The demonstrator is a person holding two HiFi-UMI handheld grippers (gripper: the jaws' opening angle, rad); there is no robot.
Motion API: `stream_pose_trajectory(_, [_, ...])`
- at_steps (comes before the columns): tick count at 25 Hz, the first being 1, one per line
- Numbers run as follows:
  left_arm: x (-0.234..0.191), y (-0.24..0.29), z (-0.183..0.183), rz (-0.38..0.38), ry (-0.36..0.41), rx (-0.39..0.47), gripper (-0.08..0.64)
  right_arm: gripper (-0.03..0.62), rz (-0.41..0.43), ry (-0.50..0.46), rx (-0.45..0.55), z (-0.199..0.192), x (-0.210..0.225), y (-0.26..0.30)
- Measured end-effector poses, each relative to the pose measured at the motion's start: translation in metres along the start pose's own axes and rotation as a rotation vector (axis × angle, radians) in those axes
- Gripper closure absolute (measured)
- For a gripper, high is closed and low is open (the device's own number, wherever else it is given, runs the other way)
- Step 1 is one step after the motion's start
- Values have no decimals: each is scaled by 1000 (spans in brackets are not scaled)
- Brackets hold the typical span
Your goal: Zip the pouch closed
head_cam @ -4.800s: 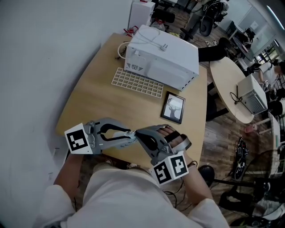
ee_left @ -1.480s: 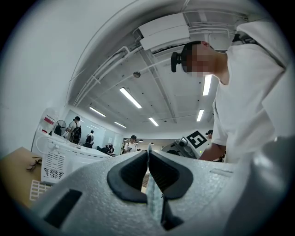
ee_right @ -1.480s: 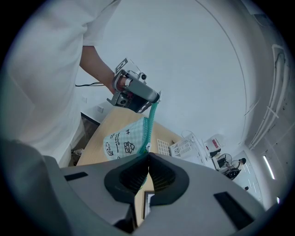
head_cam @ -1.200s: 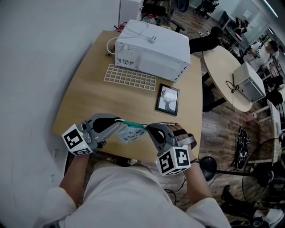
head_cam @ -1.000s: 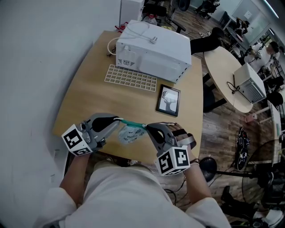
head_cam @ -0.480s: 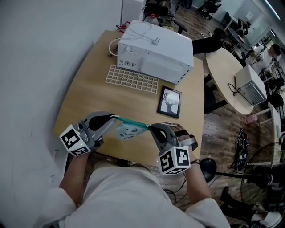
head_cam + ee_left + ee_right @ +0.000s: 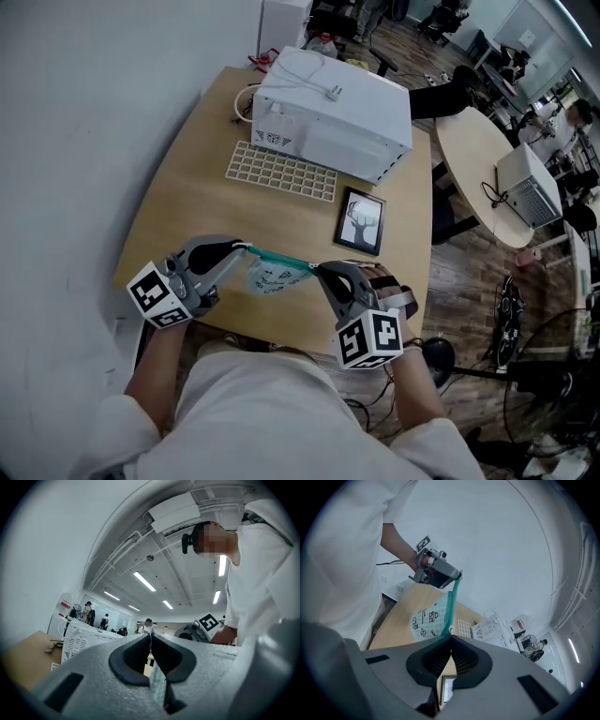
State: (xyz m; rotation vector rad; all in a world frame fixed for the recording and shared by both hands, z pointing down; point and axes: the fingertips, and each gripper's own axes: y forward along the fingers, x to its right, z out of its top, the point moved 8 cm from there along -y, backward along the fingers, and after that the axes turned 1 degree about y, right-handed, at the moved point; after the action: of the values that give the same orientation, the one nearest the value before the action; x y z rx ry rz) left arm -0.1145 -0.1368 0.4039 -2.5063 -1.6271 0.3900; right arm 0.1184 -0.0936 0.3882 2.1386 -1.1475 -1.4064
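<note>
well, the zip stroke looks to be at or close to its end. the pouch (image 7: 267,277) hangs in the air just above the 6 o'clock edge of the desk (image 7: 187,202), with its teal zip band (image 7: 281,259) pulled straight and taut between the two grippers. the left gripper (image 7: 244,248), at the pouch's 9 o'clock, has its jaws pressed together on the fabric end of the pouch. the right gripper (image 7: 317,271), at the 3 o'clock end, is likewise clamped tight on the other end of the band, where a small pale tab, probably the zip pull, sits at the jaw tips. along the length that shows, the band looks closed, though whether the slider is fully home i cannot tell.

the next move, as i judge it, calls for a last short pull at the 3 o'clock end if any gap remains — then lowering the pouch to the desk before either grip lets go.

as for writing: the pouch carries small black cartoon prints with lettering too small to read, and the white appliance (image 7: 333,112) at 12 o'clock shows no legible brand.
</note>
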Motion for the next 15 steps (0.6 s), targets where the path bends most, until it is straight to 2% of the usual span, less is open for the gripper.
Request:
stream_pose_trajectory(10, [-6,-7,3,55,4,-8,537,588,-5,-26,1,8,2,-2])
stream_pose_trajectory(13, [-12,-13,7,105,28,-24,537,588,-2,-33,-27,2,2,-1])
stream_pose_trajectory(15, [-12,-13,12,94,55,-43,537,588,1,-30,-34,-1,1,-1])
